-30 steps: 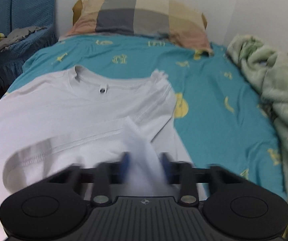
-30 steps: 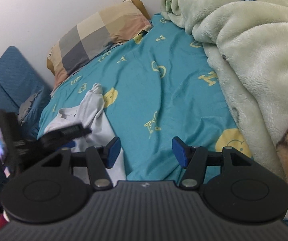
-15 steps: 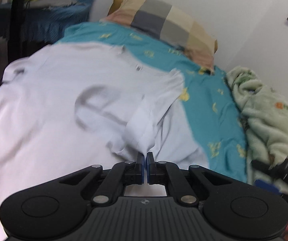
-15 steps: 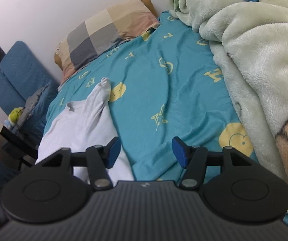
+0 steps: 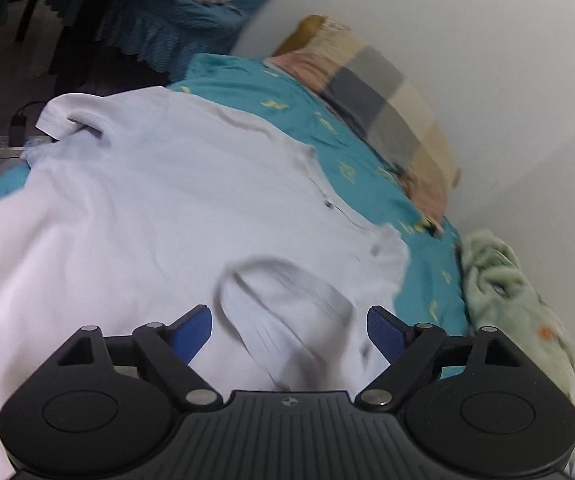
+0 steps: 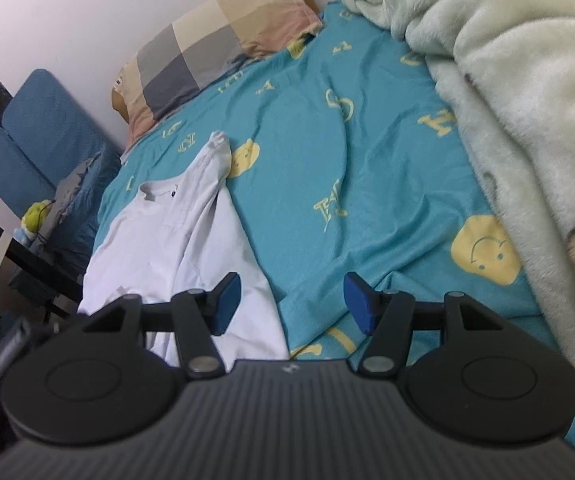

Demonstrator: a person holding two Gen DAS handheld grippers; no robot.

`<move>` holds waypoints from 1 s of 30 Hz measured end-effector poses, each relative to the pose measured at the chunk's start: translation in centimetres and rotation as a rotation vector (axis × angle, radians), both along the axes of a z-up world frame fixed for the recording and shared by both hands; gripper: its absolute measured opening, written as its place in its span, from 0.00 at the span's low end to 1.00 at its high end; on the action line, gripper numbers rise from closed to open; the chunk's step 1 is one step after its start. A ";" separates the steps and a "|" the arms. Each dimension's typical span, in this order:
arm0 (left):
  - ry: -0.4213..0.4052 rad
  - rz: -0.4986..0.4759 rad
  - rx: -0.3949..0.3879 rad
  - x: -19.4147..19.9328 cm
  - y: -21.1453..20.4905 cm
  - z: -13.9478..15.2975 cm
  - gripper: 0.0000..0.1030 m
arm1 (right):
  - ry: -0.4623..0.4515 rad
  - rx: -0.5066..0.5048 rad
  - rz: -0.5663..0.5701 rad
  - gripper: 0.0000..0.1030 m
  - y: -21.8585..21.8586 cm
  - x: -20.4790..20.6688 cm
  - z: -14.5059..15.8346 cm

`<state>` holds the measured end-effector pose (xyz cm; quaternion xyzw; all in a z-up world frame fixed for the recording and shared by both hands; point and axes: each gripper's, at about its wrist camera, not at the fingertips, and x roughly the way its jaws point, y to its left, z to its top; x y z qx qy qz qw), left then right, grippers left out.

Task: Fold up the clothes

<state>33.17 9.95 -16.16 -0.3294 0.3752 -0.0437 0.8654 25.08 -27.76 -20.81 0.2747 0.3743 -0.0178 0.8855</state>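
A white T-shirt [image 5: 159, 208] lies spread on the teal bed sheet [image 5: 299, 112], collar toward the pillow. Its right sleeve [image 5: 287, 312] is folded inward onto the body. My left gripper [image 5: 289, 330] hovers just above that sleeve, open, with nothing between the blue pads. In the right wrist view the same T-shirt [image 6: 175, 232] lies at the left of the sheet [image 6: 367, 168]. My right gripper [image 6: 291, 302] stands open over the shirt's right edge and the bare sheet, holding nothing.
A checked pillow [image 6: 215, 48] lies at the head of the bed. A pale green fleece blanket [image 6: 519, 92] is heaped along the right side. Blue chairs [image 6: 43, 128] and a dark table [image 6: 11, 248] stand left of the bed; a power strip [image 5: 11, 144] lies on the floor.
My left gripper was shut on the sleeve fabric, carried it left over the shirt, then opened and let it drop. The right gripper stayed open and barely shifted.
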 end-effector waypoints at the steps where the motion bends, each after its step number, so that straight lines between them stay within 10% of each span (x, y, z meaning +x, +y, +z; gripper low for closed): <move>1: 0.021 0.011 -0.007 1.3 0.3 -0.5 0.86 | 0.005 0.004 0.003 0.57 0.1 0.2 -0.2; 8: 0.094 0.009 -0.100 7.5 0.6 -3.1 0.79 | 0.032 0.018 -0.010 0.57 0.0 1.7 -1.6; 12: 0.183 -0.109 -0.043 9.5 -0.9 -2.9 0.09 | 0.053 0.043 -0.018 0.57 -0.1 2.0 -2.1; 24: -0.028 -0.360 0.411 16.2 -4.8 8.2 0.05 | 0.059 0.033 0.005 0.57 1.3 1.7 -2.3; 30: 0.018 -0.329 0.522 19.3 -5.4 3.4 0.06 | 0.050 0.008 0.048 0.57 1.8 2.2 -2.3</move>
